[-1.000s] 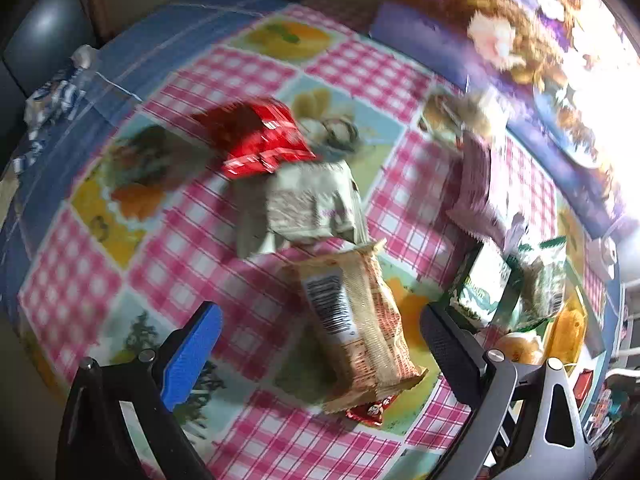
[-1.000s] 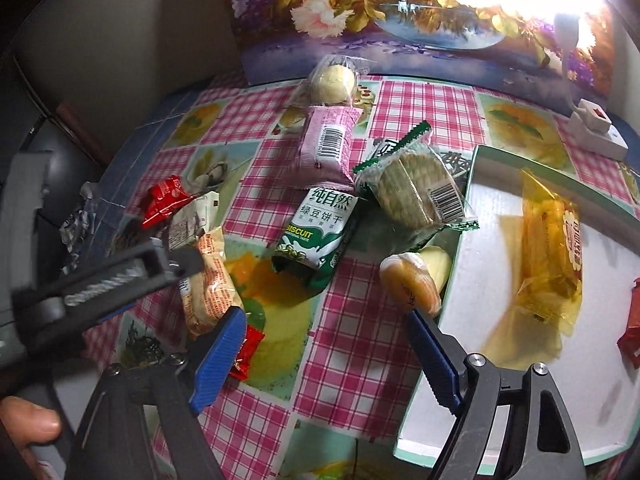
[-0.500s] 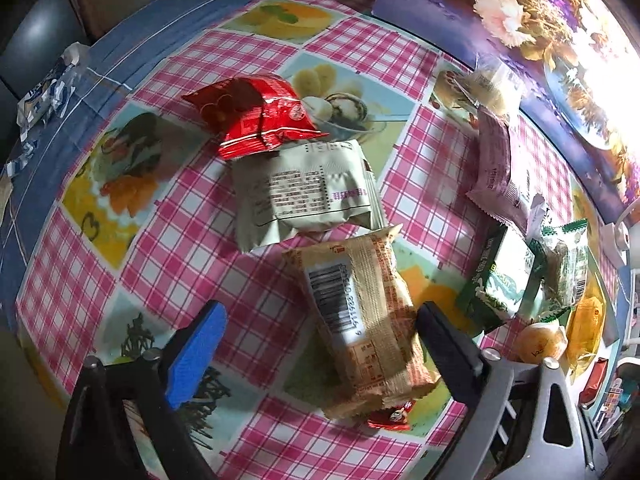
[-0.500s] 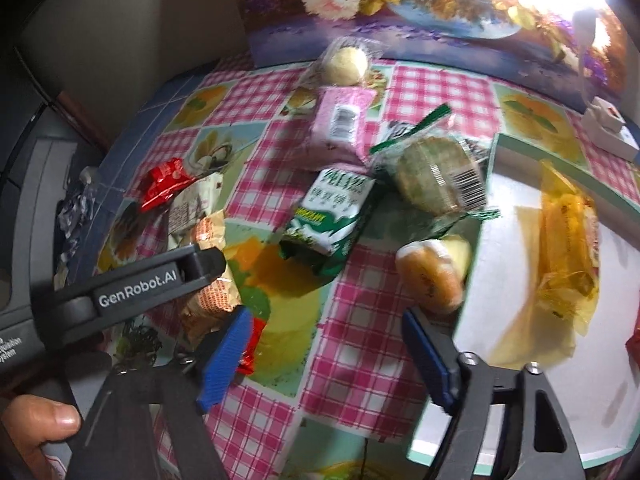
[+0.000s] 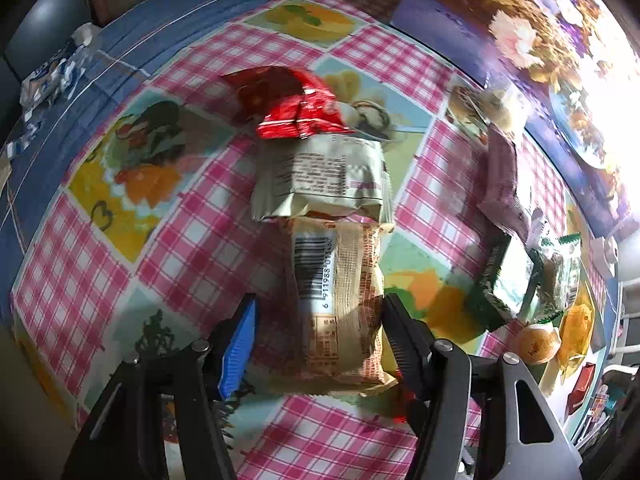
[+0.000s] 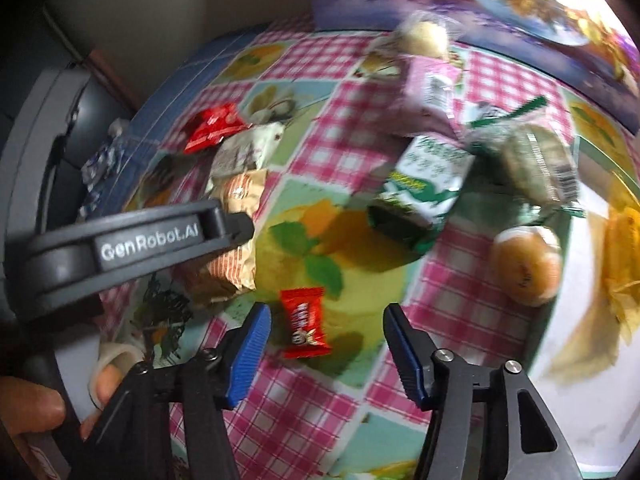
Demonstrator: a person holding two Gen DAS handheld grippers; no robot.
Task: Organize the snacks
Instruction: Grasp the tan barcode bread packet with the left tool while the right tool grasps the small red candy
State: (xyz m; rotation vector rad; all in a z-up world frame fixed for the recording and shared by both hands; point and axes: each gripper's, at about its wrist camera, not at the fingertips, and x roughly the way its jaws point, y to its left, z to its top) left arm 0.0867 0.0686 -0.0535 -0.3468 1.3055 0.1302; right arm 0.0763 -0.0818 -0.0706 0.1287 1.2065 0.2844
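My left gripper [image 5: 320, 320] is open, its jaws on either side of a tan barcode snack pack [image 5: 340, 300] lying on the checked tablecloth. A pale green pack [image 5: 320, 176] and a red pack [image 5: 292, 104] lie beyond it. My right gripper [image 6: 324, 328] is open around a small red candy [image 6: 306, 322] on the cloth. The left gripper's arm [image 6: 132, 244] crosses the right wrist view, over the tan pack [image 6: 236, 236]. A white tray [image 6: 580, 360] holds a yellow snack bag [image 6: 620, 256].
A green biscuit pack [image 6: 420, 188], a round bun [image 6: 524, 264], a clear cookie pack [image 6: 532, 168], a pink pack [image 6: 432, 92] and a wrapped bun [image 6: 424, 36] lie mid-table. A floral picture [image 5: 540, 40] stands at the back. Crumpled wrappers [image 5: 52, 76] lie at the left table edge.
My left gripper has dropped low and forward so its jaws now flank the tan pack. My right gripper has swung left and down over the small red candy.
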